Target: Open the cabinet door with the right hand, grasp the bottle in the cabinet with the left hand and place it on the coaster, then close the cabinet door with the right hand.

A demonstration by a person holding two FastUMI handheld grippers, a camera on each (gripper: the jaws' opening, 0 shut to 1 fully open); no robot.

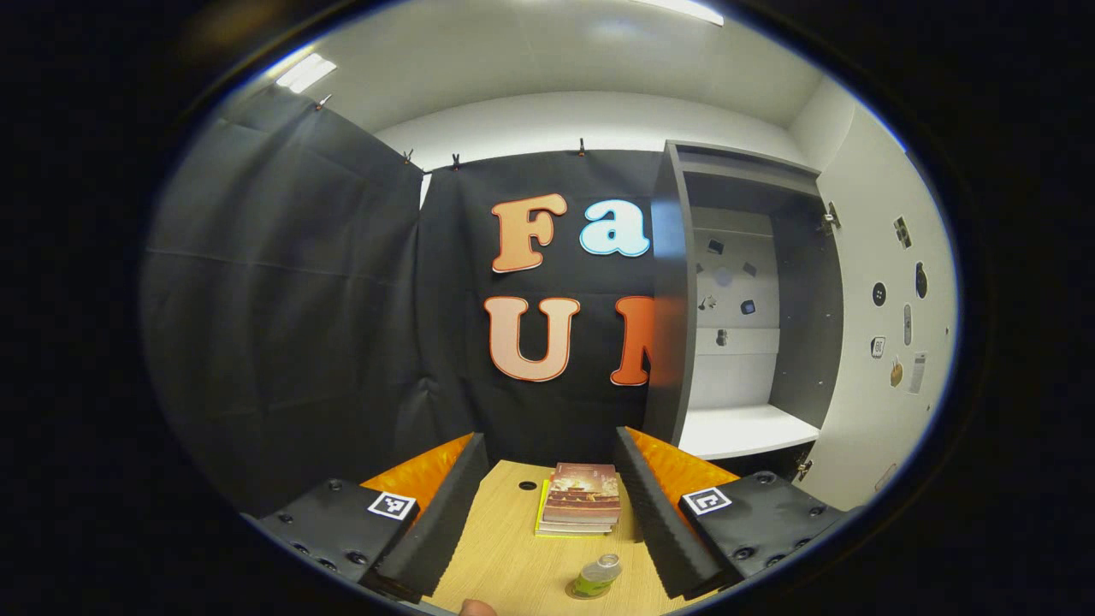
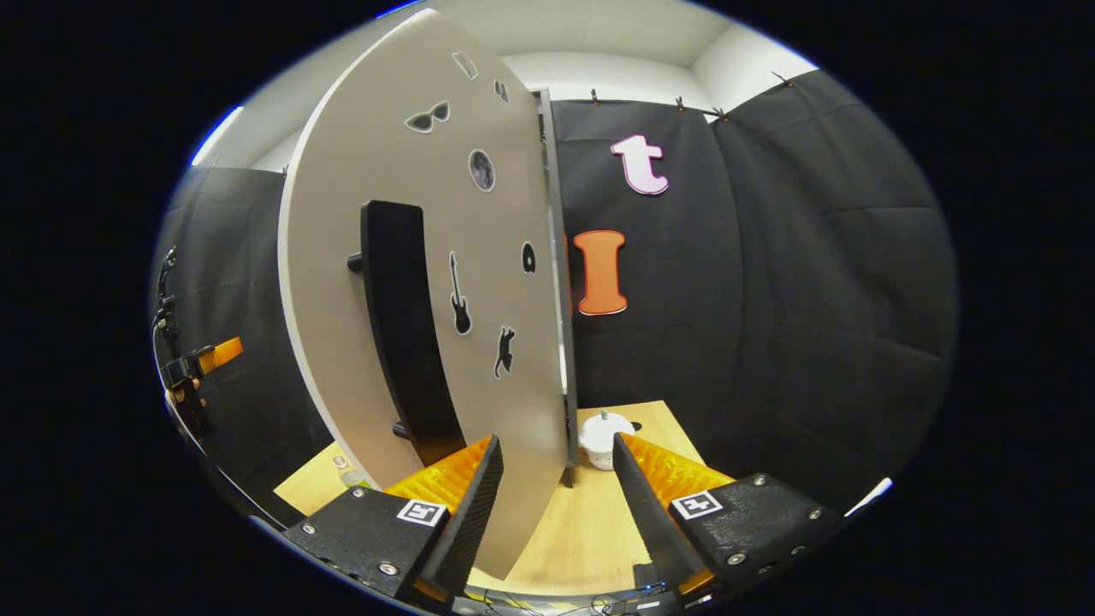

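Left gripper view: left gripper (image 1: pixel 547 513) spread wide, nothing held. Bottle (image 1: pixel 597 576) seen standing on table (image 1: pixel 505 547), near books (image 1: pixel 582 500); coaster hard to make out. Cabinet (image 1: pixel 744 342) open.

Right gripper view: right gripper (image 2: pixel 556 496) spread wide, empty, door (image 2: pixel 411 282) edge between fingers. Closing step judged next: door to be pushed shut.

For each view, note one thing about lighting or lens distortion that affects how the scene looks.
Left gripper view: ceiling strip lights glare white, while the cloth wall below stays dim; the cabinet bows outward. Right gripper view: the fisheye bends the flat door into a curve, and its handle arcs too.
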